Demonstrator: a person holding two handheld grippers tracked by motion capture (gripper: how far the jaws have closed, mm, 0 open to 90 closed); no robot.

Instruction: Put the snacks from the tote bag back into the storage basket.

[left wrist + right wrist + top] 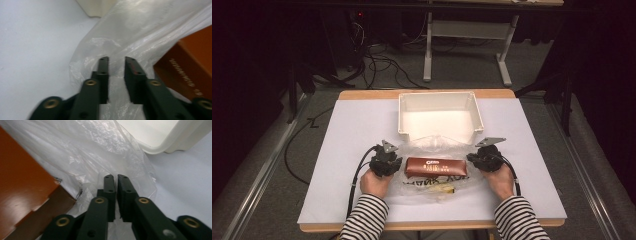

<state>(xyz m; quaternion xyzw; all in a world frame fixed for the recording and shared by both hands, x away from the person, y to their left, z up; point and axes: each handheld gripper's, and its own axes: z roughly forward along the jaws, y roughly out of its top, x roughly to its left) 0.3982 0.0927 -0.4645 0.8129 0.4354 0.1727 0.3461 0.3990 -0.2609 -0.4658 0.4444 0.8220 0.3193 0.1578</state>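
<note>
Brown box (437, 167) lying on a clear plastic bag (432, 187) mid-table, white lettering too blurred to read, possibly "Oreo", left gripper (116, 65) jaws narrowly apart over the bag's edge, right gripper (116, 182) jaws nearly closed on the film, white tray (439, 102) behind.

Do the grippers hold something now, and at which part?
The right gripper pinches the plastic bag at its edge. The left gripper is open around bag film.
</note>
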